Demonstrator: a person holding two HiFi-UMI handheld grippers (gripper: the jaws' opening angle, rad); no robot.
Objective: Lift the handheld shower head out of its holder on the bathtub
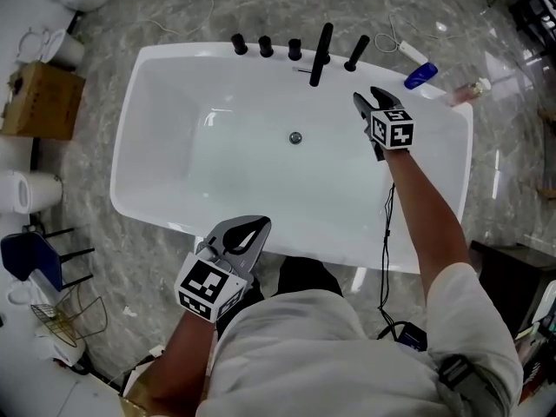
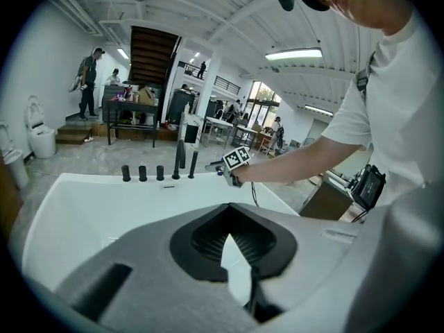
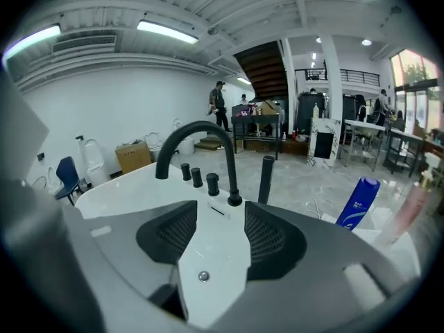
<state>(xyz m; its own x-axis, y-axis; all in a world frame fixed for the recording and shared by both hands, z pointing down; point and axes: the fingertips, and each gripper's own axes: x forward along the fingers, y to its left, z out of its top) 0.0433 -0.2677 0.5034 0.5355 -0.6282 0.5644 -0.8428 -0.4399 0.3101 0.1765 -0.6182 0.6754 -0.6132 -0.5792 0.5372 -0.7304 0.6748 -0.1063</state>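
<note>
The handheld shower head (image 1: 357,53) is a black rod standing tilted in its holder on the far rim of the white bathtub (image 1: 129,111). It stands right of the black spout (image 1: 321,55) and three black knobs (image 1: 266,47). My right gripper (image 1: 370,102) hovers over the tub just short of the shower head, open and empty. In the right gripper view the shower head (image 3: 265,179) rises beyond the right gripper (image 3: 220,212), right of the gap and apart from the pads. My left gripper (image 1: 259,226) is over the near rim, shut on nothing. The left gripper view shows that gripper (image 2: 229,236) with its tips together.
A blue bottle (image 1: 420,76) and a pink bottle (image 1: 465,90) lie on the floor behind the tub's far right corner. A cardboard box (image 1: 39,101) and toilets stand at the left, a blue chair (image 1: 30,259) at the near left. A black cable (image 1: 387,233) hangs from my right arm.
</note>
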